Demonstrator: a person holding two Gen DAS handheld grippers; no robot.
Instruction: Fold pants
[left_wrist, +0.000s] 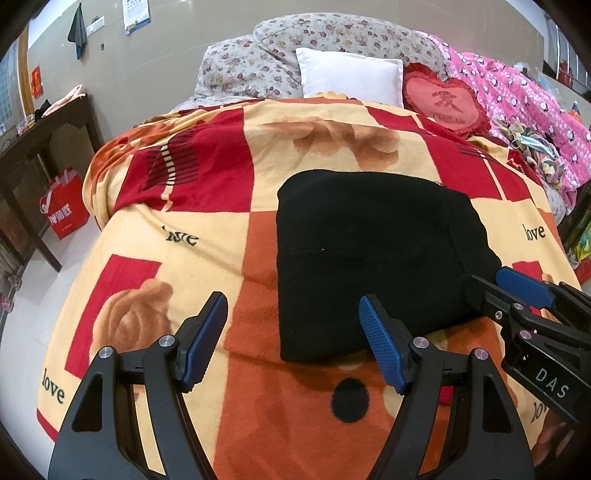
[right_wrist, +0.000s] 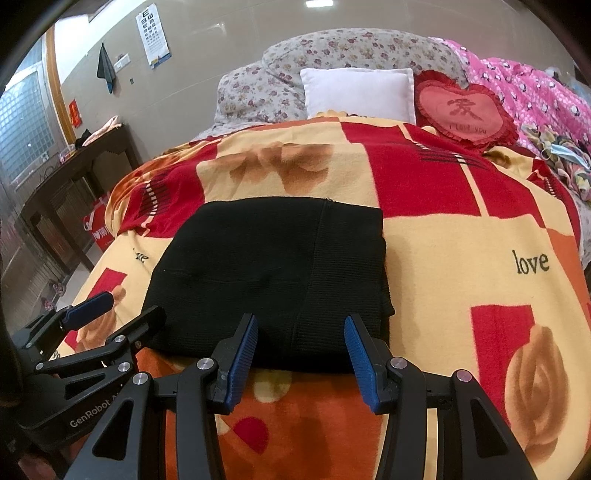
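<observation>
The black pants (right_wrist: 269, 266) lie folded compact on the bed (right_wrist: 461, 236), both the left claw (left_wrist: 293, 339) and the right claw (right_wrist: 301, 358) spread apart and empty at its near edge, so folding looks nearly finished, needing perhaps a final tidy.

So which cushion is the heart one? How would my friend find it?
Look at the head of the bed, past the red and yellow blanket. Beside the plain white pillow, on its right, leans the heart cushion. It alone is red, heart-shaped, frilly-edged, with writing on it.

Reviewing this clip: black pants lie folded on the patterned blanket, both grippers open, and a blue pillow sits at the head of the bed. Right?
Not quite: the pillow is white, not blue, as the right wrist view shows. The black pants do lie folded on the blanket, with both left gripper and right gripper open.
</observation>
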